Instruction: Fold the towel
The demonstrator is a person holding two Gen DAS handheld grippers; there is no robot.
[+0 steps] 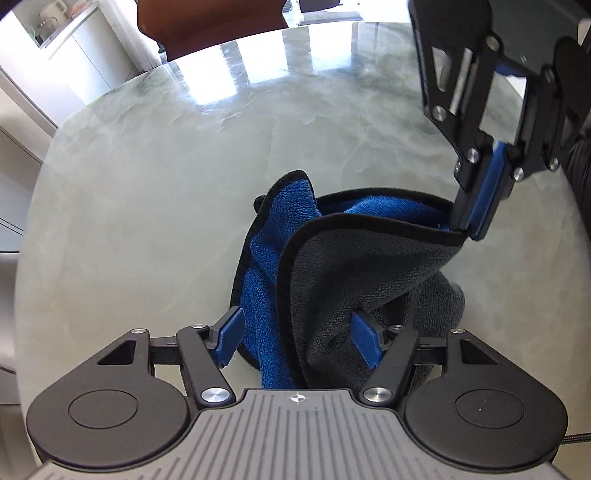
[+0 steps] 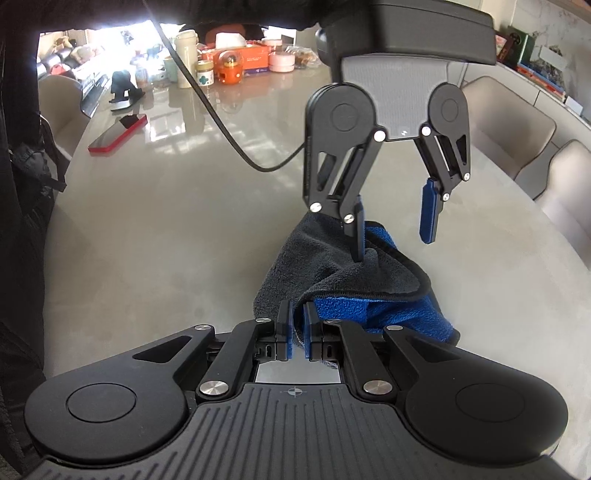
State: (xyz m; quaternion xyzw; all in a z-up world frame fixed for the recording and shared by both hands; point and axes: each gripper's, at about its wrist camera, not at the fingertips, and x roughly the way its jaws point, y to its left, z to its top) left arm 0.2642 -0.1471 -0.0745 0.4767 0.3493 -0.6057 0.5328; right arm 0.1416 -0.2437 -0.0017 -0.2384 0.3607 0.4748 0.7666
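A towel [image 1: 351, 266], blue on one face, grey on the other and trimmed in black, lies bunched on the pale marble table [image 1: 166, 166]. In the left wrist view my left gripper [image 1: 297, 339] points down over it, open, with its blue pads either side of a hanging fold. My right gripper [image 1: 472, 221] is shut on the towel's black edge and holds that corner up. In the right wrist view the right gripper [image 2: 297, 332] pinches the towel [image 2: 325, 258]. The left gripper [image 2: 393, 236] has one finger in the cloth and the other hanging free above the table.
A red phone [image 2: 118, 133] and a black cable [image 2: 229, 147] lie on the table [image 2: 166, 240] to the left. Several jars and boxes [image 2: 229, 62] stand at its far end. Beige chairs [image 2: 509, 122] line the right side. A brown chair [image 1: 207, 29] stands beyond the far edge.
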